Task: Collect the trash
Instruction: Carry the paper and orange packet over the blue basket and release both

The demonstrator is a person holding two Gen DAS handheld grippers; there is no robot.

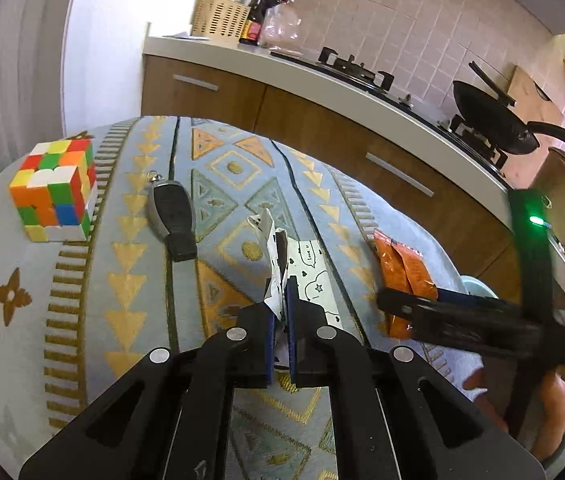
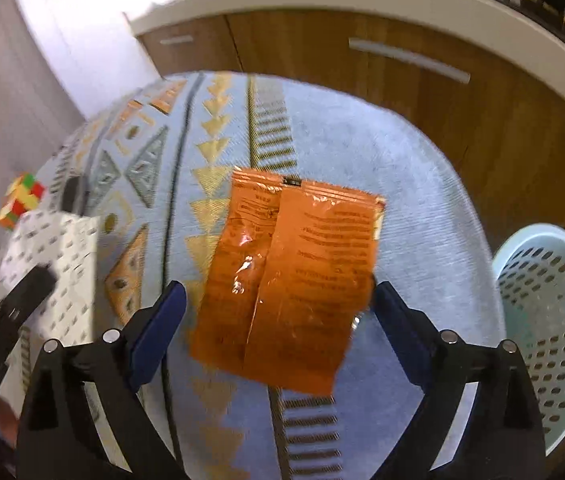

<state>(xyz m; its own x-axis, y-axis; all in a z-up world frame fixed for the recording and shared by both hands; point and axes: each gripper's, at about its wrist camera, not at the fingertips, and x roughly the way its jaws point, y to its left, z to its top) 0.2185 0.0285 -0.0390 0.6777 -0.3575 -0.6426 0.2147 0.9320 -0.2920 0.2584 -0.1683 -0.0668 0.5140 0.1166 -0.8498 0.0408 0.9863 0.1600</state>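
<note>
The left gripper was clamped on a crumpled white wrapper printed with small black doodles, holding it over the patterned cloth covering the counter. The right gripper stood wide — its blue pads on either side of the flat orange packet lying on the cloth, not pressing it. A pale perforated basket sat just off the counter's right edge — a colour cube and a black key fob lay well to the left.
</note>
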